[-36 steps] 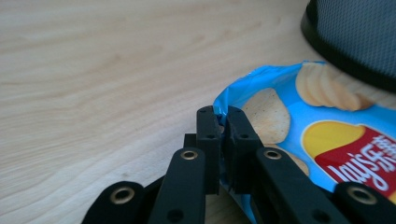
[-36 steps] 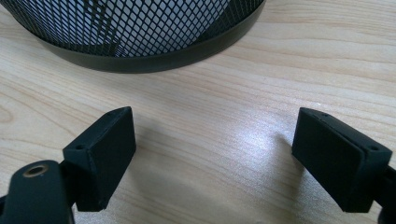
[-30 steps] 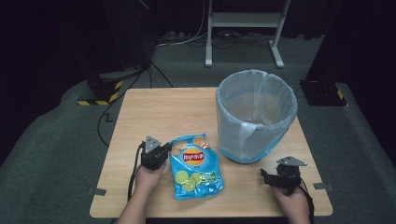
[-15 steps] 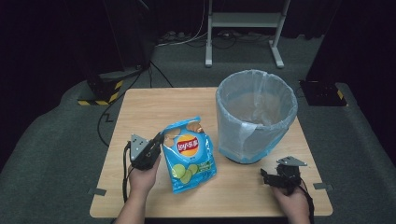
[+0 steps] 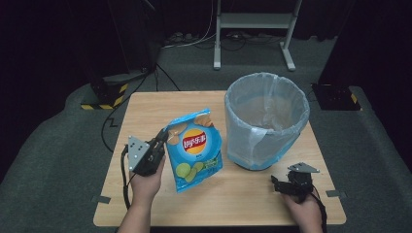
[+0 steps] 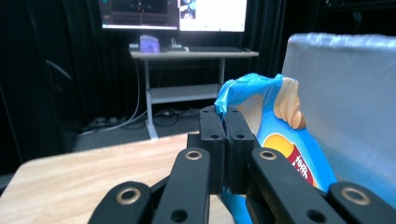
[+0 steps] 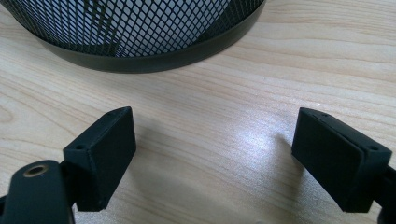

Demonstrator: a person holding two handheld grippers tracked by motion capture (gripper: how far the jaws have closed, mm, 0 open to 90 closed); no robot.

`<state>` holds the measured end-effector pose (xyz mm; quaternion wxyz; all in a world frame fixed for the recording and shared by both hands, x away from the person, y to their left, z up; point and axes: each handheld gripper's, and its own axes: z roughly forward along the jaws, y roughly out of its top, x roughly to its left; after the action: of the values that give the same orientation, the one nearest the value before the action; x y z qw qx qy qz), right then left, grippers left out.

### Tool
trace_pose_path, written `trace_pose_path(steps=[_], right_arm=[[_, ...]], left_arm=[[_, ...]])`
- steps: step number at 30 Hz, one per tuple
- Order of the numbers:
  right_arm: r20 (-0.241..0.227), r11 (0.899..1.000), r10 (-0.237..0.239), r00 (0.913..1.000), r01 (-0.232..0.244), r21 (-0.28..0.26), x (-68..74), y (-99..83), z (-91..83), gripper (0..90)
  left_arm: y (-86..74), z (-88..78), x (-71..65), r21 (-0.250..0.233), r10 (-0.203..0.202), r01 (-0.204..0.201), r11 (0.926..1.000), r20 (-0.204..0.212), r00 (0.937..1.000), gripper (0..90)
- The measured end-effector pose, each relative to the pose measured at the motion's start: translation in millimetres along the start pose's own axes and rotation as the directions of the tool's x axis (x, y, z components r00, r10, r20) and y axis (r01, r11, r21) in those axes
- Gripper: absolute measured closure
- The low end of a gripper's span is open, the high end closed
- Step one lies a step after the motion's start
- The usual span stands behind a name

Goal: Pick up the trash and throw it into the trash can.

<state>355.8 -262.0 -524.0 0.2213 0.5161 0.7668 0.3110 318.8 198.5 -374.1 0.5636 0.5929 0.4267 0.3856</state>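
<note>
Chip bag [image 5: 194, 148] is pinched at its top corner by the left gripper [image 5: 158, 144], lifted.
Right gripper [image 5: 284, 185] rests wide open, empty, near the table's [image 5: 145, 107] front right corner, beside the bin [image 5: 266, 121].

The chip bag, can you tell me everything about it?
The chip bag is shiny blue foil with a red and yellow logo, chip pictures and green lime slices. It looks sealed and puffy. The left tool pinches its top corner, tilting it up off the wooden table, beside the lined bin.
</note>
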Motion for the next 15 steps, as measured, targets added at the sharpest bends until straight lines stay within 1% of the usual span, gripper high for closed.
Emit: trace_pose_path(steps=[4,9,12,15], right_arm=[[0.000,1.000,0.000,1.0000,0.000,0.000,0.0,0.0,0.0,13.3],[0.000,1.000,0.000,1.0000,0.000,0.000,0.0,0.0,0.0,13.3],[0.000,1.000,0.000,1.0000,0.000,0.000,0.0,0.0,0.0,13.3],[0.000,1.000,0.000,1.0000,0.000,0.000,0.0,0.0,0.0,13.4]], left_arm=[[14.8,-5.7,1.7,-0.043,-0.007,0.007,0.9991,-0.013,0.9999,88.0],[34.4,-10.2,3.9,-0.094,-0.010,0.006,0.9956,-0.042,0.9991,88.0],[45.0,-11.0,4.0,-0.120,-0.006,-0.001,0.9928,-0.057,0.9984,88.0],[54.9,-14.0,3.3,-0.159,-0.015,0.005,0.9873,-0.066,0.9977,88.0]])
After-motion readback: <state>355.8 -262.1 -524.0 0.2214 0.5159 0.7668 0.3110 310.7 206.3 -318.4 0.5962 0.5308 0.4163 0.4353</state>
